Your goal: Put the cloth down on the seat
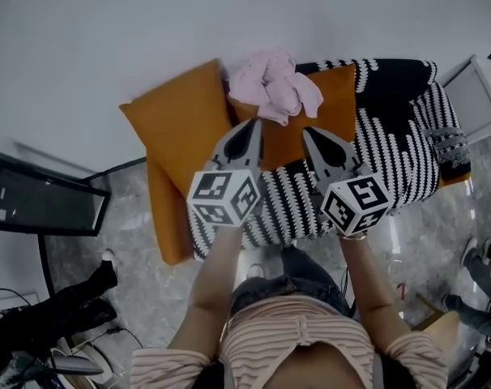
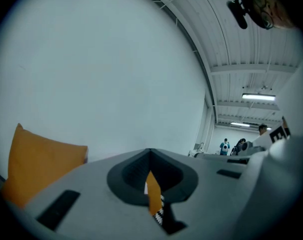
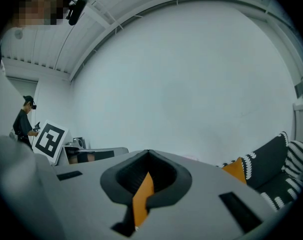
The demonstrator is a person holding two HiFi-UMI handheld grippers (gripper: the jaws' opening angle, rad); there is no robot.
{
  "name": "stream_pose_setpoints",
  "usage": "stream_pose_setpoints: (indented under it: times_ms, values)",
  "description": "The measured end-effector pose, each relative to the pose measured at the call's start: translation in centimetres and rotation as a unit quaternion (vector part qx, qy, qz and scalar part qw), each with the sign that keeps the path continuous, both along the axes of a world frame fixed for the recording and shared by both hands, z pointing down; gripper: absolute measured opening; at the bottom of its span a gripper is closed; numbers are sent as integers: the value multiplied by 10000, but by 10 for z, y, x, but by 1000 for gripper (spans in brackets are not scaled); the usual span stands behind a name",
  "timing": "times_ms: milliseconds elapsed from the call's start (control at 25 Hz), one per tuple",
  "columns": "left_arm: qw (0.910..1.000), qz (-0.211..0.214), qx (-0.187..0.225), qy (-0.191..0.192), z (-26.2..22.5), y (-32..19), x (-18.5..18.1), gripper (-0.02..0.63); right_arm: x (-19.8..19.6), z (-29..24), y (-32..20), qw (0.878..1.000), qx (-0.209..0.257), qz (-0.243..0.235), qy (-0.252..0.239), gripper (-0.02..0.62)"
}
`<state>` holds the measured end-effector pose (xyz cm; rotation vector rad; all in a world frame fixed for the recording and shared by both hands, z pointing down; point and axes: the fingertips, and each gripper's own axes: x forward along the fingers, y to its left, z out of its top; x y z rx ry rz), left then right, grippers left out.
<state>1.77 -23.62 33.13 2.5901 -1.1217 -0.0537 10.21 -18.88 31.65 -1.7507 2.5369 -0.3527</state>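
Against the pale wall the pink cloth [image 1: 274, 85] lies bunched on the orange cushions [image 1: 181, 128] of the seat [image 1: 391, 156], the task seemingly done, with my left gripper [image 1: 254, 125] and right gripper [image 1: 307, 133] just before it, jaws closed and empty.

Orange cushions [image 1: 181, 124] on patterned seat [image 1: 391, 148]

Staged recording hall: ribbed ceiling [image 2: 251, 39], strip light [image 2: 259, 97], monitor [image 1: 43, 197], lone sofa [image 1: 391, 136].

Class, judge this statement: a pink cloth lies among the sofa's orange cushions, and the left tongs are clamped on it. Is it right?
No. The left tongs are shut on nothing, as the left gripper view shows. The pink cloth does lie among the orange cushions.
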Motion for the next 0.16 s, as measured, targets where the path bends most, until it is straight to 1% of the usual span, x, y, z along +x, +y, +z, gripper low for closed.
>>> stream_pose_setpoints:
  times_ms: [160]
  values:
    - [10000, 65, 50, -29, -3, 11, -7, 12, -10, -3, 12, 10000, 44, 8, -3, 8]
